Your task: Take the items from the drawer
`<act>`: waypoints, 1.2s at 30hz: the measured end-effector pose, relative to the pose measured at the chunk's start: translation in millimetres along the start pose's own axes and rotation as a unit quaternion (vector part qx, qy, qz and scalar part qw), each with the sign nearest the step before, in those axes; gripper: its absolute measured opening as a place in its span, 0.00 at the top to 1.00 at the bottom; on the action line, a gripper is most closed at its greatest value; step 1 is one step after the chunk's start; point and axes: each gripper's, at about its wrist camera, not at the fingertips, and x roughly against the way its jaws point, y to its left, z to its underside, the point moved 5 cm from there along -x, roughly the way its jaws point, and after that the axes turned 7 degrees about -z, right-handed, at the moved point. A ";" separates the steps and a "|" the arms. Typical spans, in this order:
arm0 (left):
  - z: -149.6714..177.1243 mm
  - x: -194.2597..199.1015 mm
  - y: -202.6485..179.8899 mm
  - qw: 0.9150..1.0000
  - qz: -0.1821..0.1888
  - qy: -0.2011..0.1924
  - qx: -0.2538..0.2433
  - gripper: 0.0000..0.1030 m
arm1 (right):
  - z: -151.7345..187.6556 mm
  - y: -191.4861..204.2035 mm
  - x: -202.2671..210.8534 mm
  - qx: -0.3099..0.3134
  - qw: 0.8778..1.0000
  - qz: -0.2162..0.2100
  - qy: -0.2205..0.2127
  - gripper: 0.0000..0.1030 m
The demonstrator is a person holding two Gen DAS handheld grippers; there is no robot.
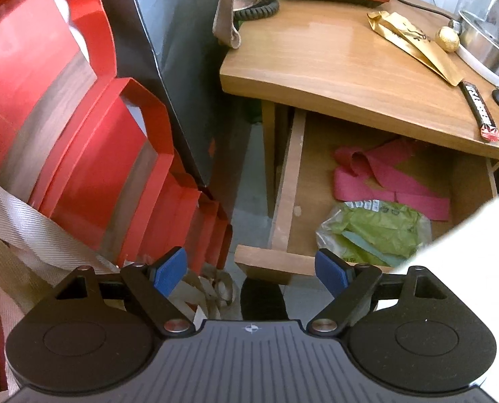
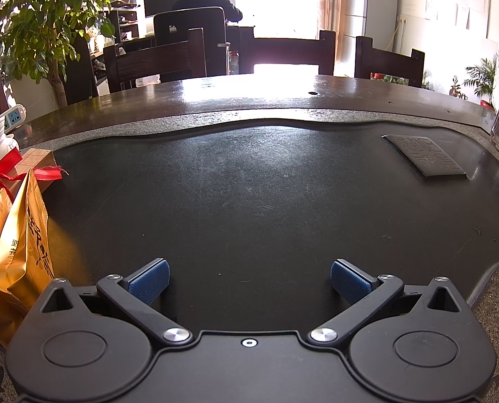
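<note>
hovering left gripper (image 1: 251,270), fingers spread, drawer (image 1: 289,181) open

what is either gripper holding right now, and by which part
Nothing. The left gripper is open and empty, short of the open drawer; the right gripper is open over the dark tray.

Each handheld gripper is matte black plastic: the left gripper (image 1: 251,273) has a ribbed, grooved top plate with a small white crosshair mark at its centre, while the right gripper (image 2: 249,280) has a smooth top plate with one small round screw hole at its centre. Both carry two large round black housings with a recessed disc, triangular cut-outs beside them, and angled black link arms pinned with shiny silver round fasteners. The fingers (image 1: 169,270) end in blue pads, which look textured on the right gripper's fingers (image 2: 147,281).
</note>
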 end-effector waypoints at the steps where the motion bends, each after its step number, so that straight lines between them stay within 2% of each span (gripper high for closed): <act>1: -0.5 -0.2 0.9 1.000 0.000 0.000 0.002 0.16 | 0.0 0.0 0.0 0.000 1.000 0.000 0.000 0.00; 29: -2.1 -0.9 1.4 1.000 -0.010 0.002 0.004 0.16 | 0.0 0.0 0.0 0.000 1.000 0.000 0.000 0.00; 32: -1.8 -1.2 1.5 1.000 -0.007 0.001 0.006 0.16 | 0.0 0.0 0.0 0.000 1.000 0.000 0.000 0.00; 36: -3.1 2.5 -1.6 1.000 0.014 -0.006 0.010 0.16 | 0.0 0.0 0.0 0.000 1.000 0.000 0.000 0.00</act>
